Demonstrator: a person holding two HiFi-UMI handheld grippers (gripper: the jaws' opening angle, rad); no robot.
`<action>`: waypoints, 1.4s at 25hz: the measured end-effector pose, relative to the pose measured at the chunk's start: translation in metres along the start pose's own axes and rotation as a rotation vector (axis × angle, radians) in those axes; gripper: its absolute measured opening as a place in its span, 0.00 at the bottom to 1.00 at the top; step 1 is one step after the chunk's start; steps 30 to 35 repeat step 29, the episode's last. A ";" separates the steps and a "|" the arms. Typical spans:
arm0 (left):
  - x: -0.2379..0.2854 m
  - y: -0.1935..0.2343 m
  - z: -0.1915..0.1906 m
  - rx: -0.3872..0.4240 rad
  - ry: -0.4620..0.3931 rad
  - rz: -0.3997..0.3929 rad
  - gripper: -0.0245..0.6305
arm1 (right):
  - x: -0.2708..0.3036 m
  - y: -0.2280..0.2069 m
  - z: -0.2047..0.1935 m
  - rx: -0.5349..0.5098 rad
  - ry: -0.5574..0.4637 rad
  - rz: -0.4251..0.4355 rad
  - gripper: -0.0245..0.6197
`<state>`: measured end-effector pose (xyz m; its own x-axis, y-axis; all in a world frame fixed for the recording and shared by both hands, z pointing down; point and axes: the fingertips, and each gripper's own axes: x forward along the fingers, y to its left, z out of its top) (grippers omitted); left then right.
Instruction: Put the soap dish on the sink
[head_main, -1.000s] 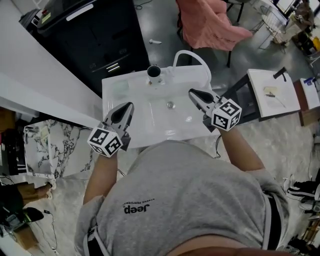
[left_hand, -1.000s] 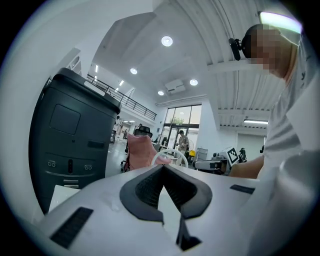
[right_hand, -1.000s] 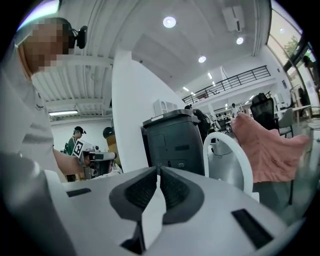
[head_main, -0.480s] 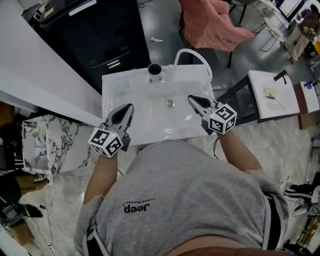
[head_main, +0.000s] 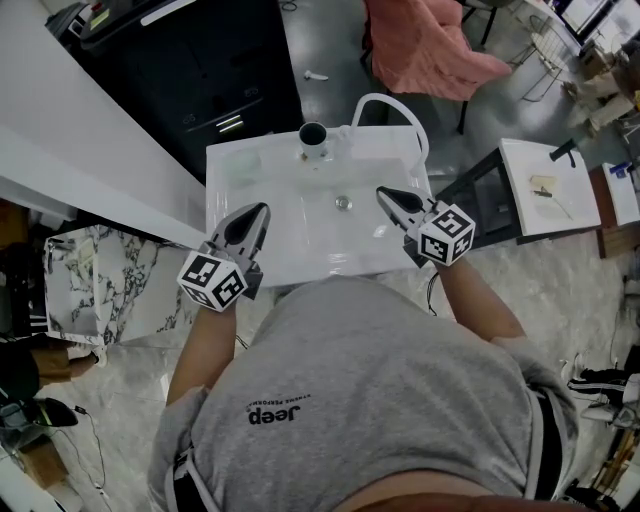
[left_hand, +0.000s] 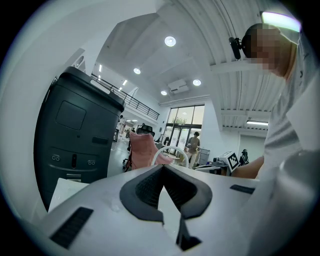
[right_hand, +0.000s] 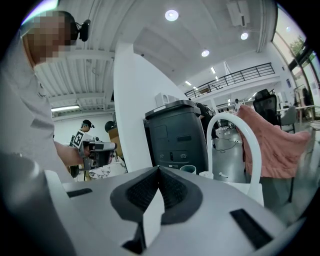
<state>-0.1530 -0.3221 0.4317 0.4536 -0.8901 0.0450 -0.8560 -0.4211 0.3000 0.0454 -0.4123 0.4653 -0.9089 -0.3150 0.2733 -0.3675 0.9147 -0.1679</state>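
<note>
White sink (head_main: 320, 262) dead ahead. The left gripper (head_main: 262, 208) is over the sink's front left and the right gripper (head_main: 380, 190) over its right side, both with jaws closed on nothing. A dark cup (head_main: 313, 135) sits on the sink's back rim. The faint pale soap dish (head_main: 243, 165) sits on the sink's back left corner.

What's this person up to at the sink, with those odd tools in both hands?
A person stands at a white sink, holding a two-jaw gripper in each hand. The left gripper and the right gripper both hover over the basin, jaws shut with nothing in them. A cup sits at the back beside the arched white faucet. A pale patch on the back left corner may be the soap dish, but it is too faint to be sure.
</note>
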 end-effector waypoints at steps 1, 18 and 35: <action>0.000 0.000 0.000 0.000 0.000 -0.001 0.06 | 0.000 0.000 0.001 -0.002 0.000 -0.002 0.12; -0.003 -0.001 -0.001 -0.003 0.001 -0.005 0.06 | -0.001 0.001 -0.001 -0.036 0.031 -0.024 0.12; -0.004 0.001 0.002 -0.001 0.001 -0.005 0.06 | 0.001 0.003 0.003 -0.044 0.030 -0.012 0.12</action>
